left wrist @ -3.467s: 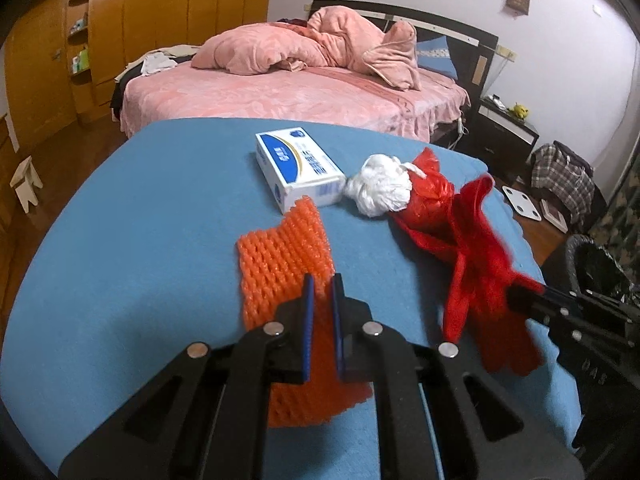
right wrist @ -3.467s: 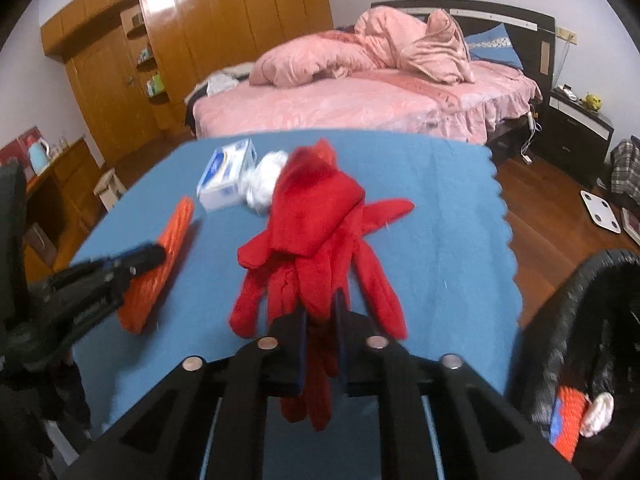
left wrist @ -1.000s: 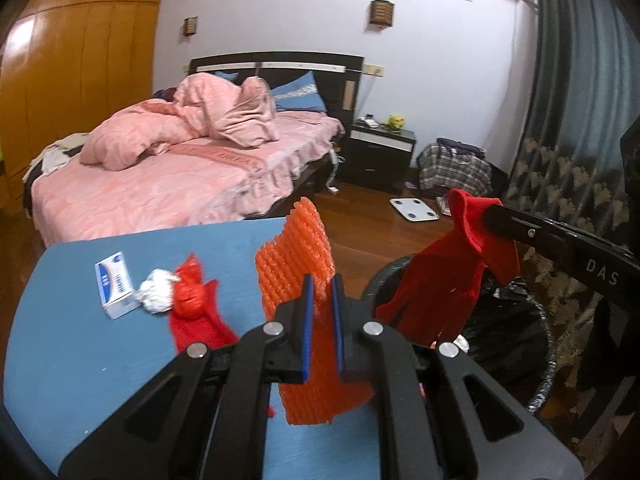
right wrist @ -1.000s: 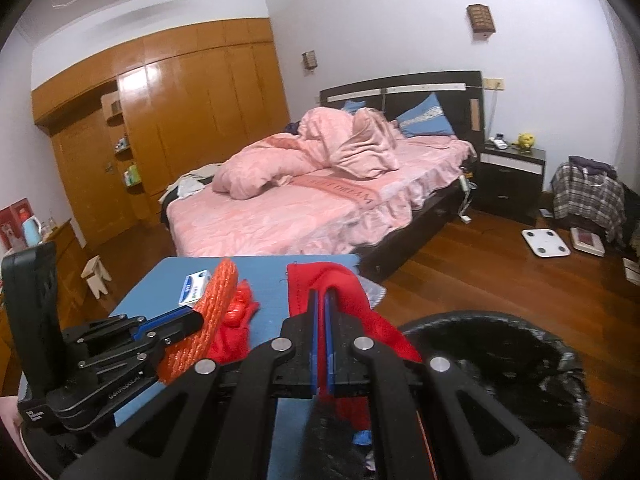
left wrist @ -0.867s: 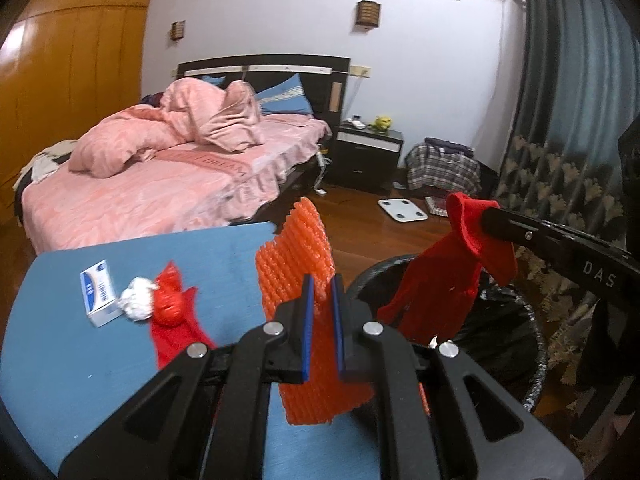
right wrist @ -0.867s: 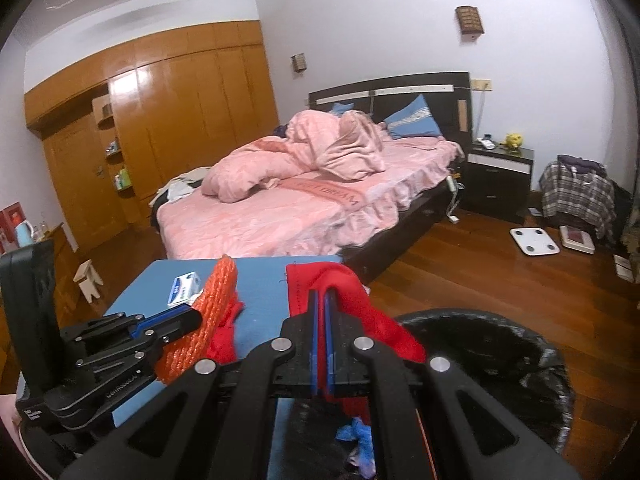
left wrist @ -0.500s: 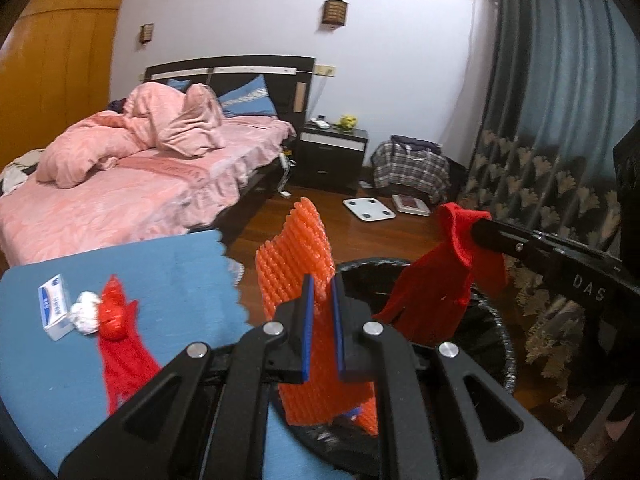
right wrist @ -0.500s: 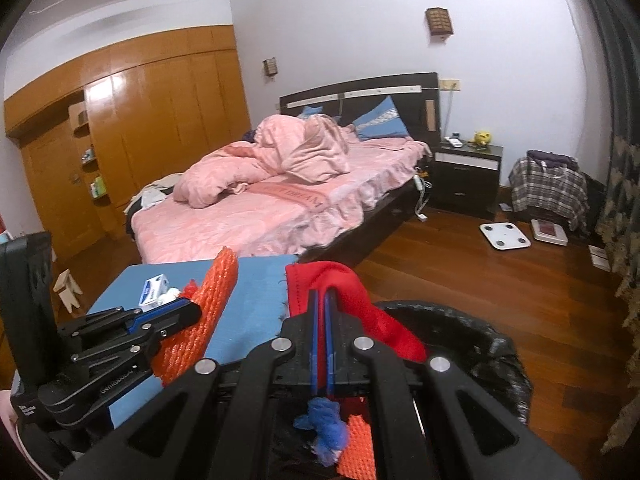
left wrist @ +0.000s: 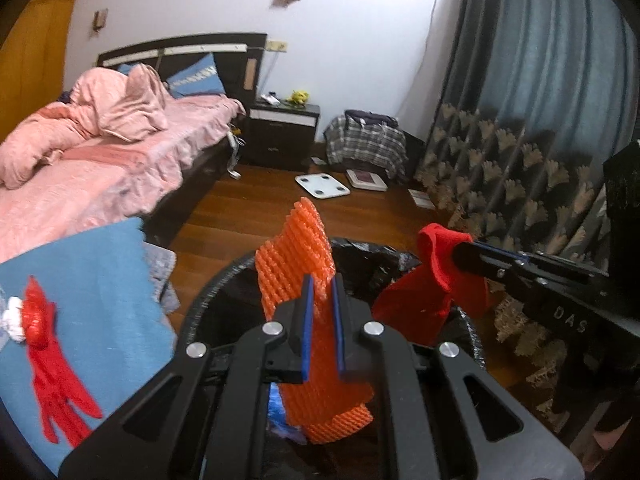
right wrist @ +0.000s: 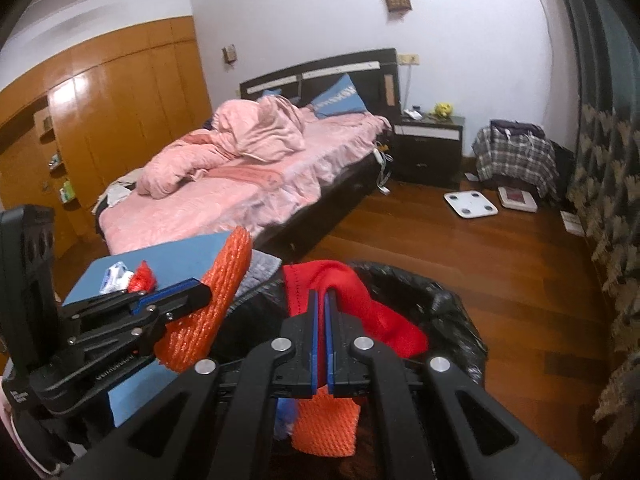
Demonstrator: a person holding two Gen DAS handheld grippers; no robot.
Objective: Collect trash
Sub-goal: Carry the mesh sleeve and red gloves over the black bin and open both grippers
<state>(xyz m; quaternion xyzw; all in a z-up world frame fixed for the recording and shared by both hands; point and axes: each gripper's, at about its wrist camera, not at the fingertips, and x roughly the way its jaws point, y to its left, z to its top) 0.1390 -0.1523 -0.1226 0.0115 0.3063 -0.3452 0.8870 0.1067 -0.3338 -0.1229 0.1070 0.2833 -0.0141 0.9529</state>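
Left wrist view: right gripper reads "DAS".

left tongs: black | blue pads | silver screws | right tongs: same

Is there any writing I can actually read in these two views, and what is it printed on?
"DAS": raised letters on the black arm of the right gripper, seen from the left wrist view.
Raised lettering on the arm of the left gripper, seen from the right wrist view: upside down, too blurred to read.
Print on the small white box on the blue table: too small to read.
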